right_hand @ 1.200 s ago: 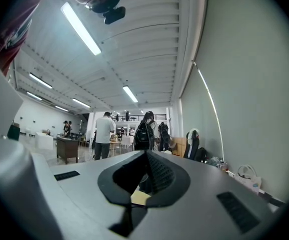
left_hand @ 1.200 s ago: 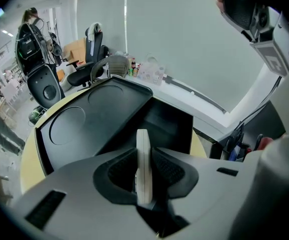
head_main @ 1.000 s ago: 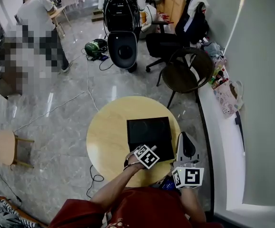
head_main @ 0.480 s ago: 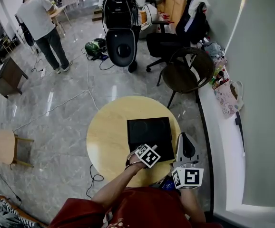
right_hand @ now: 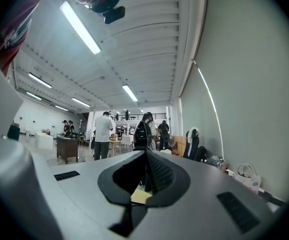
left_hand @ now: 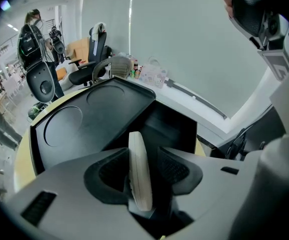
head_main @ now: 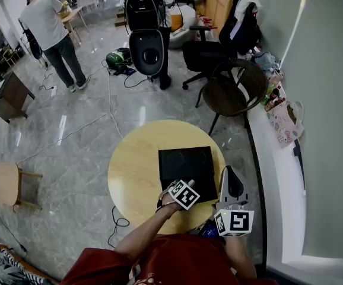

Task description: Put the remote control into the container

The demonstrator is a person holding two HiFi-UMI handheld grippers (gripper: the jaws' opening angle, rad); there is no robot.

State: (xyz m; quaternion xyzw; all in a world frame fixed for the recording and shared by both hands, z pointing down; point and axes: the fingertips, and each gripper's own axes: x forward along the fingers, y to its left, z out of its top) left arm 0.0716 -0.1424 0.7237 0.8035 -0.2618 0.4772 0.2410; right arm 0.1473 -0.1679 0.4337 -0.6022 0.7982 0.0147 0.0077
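Remote [left_hand: 137, 170] is standing on edge between the left gripper's [left_hand: 142, 161] pads, which are opening and no longer pressing it. It is sitting over the 6 o'clock edge of the black container [head_main: 186, 164]. The right gripper [right_hand: 145, 170], jaws together, is hovering at 4 o'clock off the table [head_main: 133, 171].

1. container [head_main: 186, 162] sits on the round table [head_main: 130, 171], right of its centre.
2. left gripper [left_hand: 143, 156] is at the container's near edge, jaws opening, with the remote control [left_hand: 137, 184] standing on edge between them, leaning on the left pad, above the container.
3. right gripper [right_hand: 145, 159] is right of the container, by the table's right rim.
4. chair [head_main: 228, 91] is behind the table, ledge [head_main: 278, 177] runs along the right, stool [head_main: 5, 183] is well left on the floor.
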